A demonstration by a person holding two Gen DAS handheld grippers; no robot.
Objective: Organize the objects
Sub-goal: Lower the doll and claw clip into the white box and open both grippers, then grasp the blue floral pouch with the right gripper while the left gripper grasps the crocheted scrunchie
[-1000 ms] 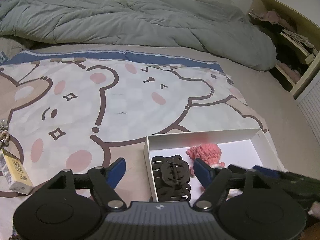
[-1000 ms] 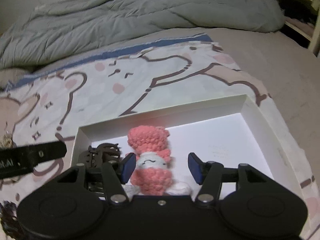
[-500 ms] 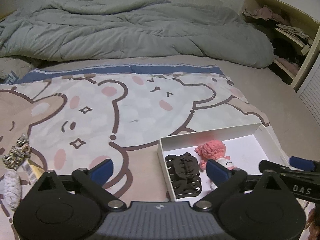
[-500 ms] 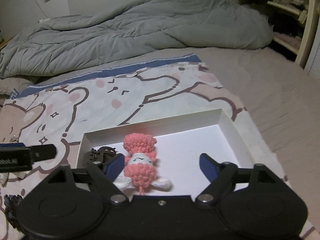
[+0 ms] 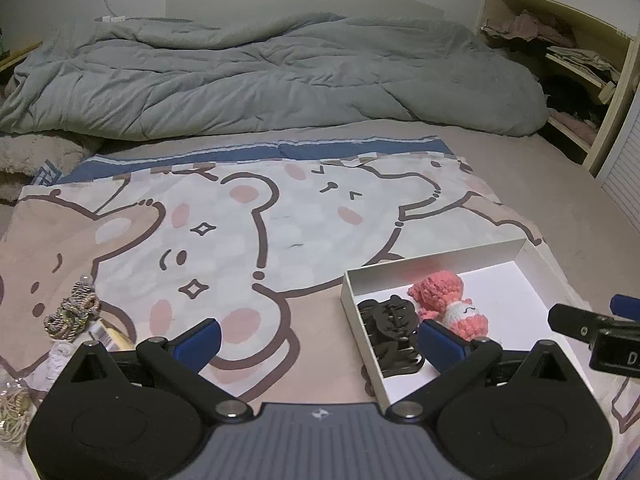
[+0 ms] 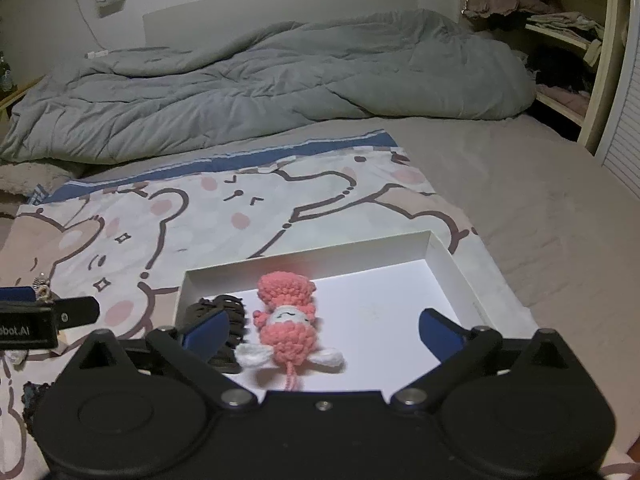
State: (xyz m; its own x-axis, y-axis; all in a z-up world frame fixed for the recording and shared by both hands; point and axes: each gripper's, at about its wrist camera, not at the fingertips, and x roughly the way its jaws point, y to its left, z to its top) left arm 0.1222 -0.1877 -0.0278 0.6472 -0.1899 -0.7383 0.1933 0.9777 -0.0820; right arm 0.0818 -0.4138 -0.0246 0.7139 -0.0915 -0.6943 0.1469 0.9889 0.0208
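A white shallow box [image 6: 452,258] [image 5: 354,312] lies on the bear-print sheet. Inside it lie a pink crocheted doll [image 6: 286,322] [image 5: 450,304] and a black hair claw [image 5: 390,332] [image 6: 226,308]. My right gripper [image 6: 320,332] is open and empty, above the box's near edge with the doll between its fingers' line. My left gripper [image 5: 318,342] is open and empty, above the sheet left of the box. A braided hair tie [image 5: 72,316], a yellow packet [image 5: 114,334] and other small items lie at the far left.
A rumpled grey duvet [image 5: 280,80] covers the bed's far half. A wooden shelf with clothes [image 5: 576,64] stands at the right. The bear-print sheet [image 5: 280,220] spreads between duvet and box. A dark lacy item [image 6: 30,396] lies at the lower left.
Both grippers have pulled back and up from the box. The right gripper's fingers have opened wide and left the doll lying in the box. More of the bed and left-side items show.
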